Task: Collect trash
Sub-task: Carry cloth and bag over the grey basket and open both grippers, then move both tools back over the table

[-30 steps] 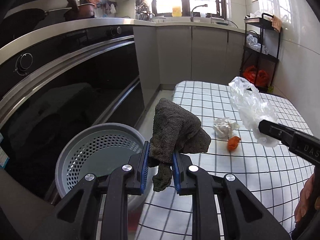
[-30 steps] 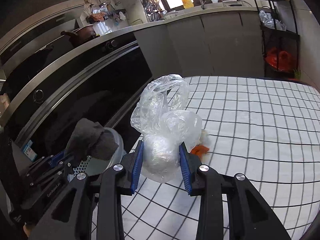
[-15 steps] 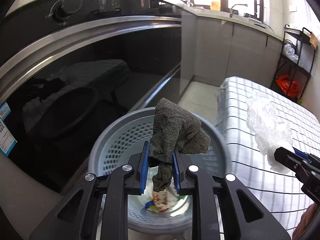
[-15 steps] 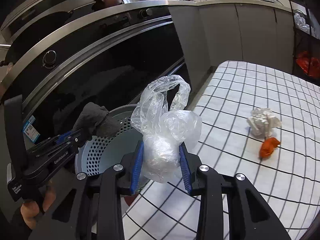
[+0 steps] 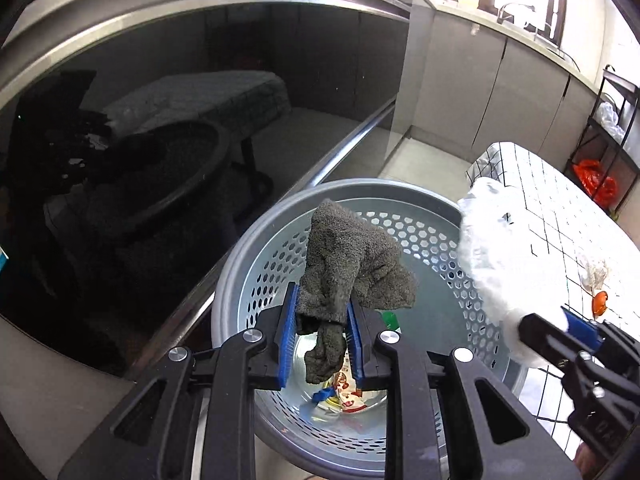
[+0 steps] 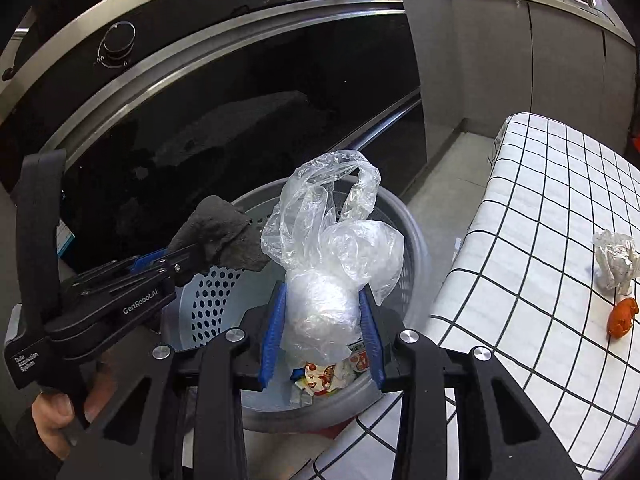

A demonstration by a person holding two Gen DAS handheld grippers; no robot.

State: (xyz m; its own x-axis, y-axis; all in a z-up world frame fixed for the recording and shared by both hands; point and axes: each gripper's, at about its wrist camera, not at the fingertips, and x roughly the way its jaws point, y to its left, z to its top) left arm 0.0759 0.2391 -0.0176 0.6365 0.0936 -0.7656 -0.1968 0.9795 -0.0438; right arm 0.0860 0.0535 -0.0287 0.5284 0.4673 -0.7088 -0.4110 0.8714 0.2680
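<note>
Grey rag (image 5: 352,272) (gripped) over basket (image 5: 248,256)

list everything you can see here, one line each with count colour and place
perforated bin: 1, grey, on the floor between oven front and table
wrappers: several, mostly red and white, at the bin's bottom
cloth: 1, dark grey, over the bin, between the left claw's pads
plastic bag: 1, clear, over the bin, in the right claw
table: 1, white cover with black grid, right of the bin
crumpled paper: 1, white, on the table
small scrap: 1, orange, on the table near the paper
oven front: 1, black glass with steel trim, behind the bin
rack: 1, black, far right, holding an orange bag
left claw: 1, black, blue pads, opening around the cloth
right claw: 1, black, blue pads, closed on the bag
hand: 1, gripping the left claw's handle
</note>
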